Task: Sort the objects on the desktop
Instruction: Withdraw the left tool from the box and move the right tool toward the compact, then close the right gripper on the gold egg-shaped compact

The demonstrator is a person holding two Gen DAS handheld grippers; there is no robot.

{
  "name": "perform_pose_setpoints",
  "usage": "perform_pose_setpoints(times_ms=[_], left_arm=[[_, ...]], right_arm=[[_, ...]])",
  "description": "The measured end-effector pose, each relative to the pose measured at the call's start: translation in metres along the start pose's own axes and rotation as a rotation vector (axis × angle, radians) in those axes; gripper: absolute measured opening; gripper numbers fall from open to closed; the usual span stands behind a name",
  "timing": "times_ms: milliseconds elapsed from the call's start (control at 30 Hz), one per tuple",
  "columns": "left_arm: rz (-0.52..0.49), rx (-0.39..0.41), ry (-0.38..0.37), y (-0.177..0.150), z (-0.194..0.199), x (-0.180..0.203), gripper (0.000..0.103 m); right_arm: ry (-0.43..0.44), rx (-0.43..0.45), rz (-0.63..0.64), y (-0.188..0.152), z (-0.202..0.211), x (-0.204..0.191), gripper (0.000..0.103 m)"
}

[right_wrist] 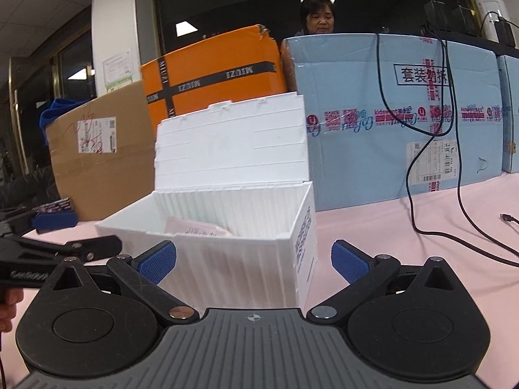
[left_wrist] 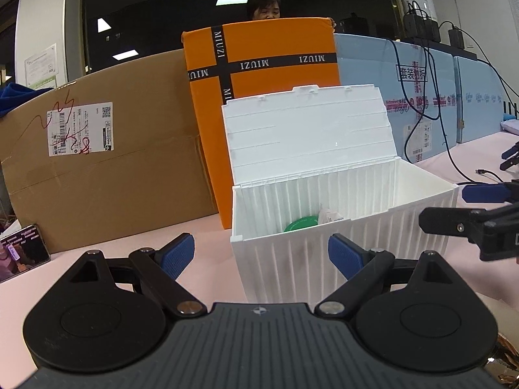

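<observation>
A white ribbed storage box (left_wrist: 340, 236) stands on the pink table with its lid (left_wrist: 308, 129) raised at the back. Inside lie a green round object (left_wrist: 301, 223) and a small white packet (left_wrist: 329, 215). My left gripper (left_wrist: 261, 256) is open just in front of the box, empty. In the right wrist view the same box (right_wrist: 233, 253) shows a pink packet (right_wrist: 198, 230) inside. My right gripper (right_wrist: 253, 262) is open at the box's near corner, holding nothing. Each gripper shows in the other's view: the right one (left_wrist: 467, 210), the left one (right_wrist: 65, 227).
Behind the box stand a brown carton (left_wrist: 103, 168), an orange MIUZI box (left_wrist: 259, 64) and a light blue carton (right_wrist: 405, 113). Black cables (right_wrist: 460, 214) trail over the table at right. A phone (left_wrist: 22, 249) lies at left. A person sits behind the cartons.
</observation>
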State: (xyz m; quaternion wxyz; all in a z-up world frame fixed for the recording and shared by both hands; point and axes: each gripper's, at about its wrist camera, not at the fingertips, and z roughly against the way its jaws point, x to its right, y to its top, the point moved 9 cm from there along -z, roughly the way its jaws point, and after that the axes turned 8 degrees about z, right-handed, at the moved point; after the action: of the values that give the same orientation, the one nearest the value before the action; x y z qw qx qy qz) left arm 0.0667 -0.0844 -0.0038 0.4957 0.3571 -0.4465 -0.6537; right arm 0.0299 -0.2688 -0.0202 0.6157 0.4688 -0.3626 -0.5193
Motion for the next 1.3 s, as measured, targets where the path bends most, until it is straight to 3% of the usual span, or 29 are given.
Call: perform_pose_setpoints(times_ms=[400,1000,1300], left_arm=[[0.023,0.0,0.059,-0.013,0.02,-0.001,0.089],[0.059,-0.019,0.064,-0.033,0.045,-0.012,0.089],[0.072,-0.019,0.055,-0.036,0.049,-0.014,0.089]], right_arm=[[0.044,-0.076,0.009,-0.02,0.025,-0.022,0.103],[0.133,-0.162,0.145,-0.05,0.055,-0.073,0.099],[0.138,-0.224,0.092,-0.062,0.048,-0.073,0.072]])
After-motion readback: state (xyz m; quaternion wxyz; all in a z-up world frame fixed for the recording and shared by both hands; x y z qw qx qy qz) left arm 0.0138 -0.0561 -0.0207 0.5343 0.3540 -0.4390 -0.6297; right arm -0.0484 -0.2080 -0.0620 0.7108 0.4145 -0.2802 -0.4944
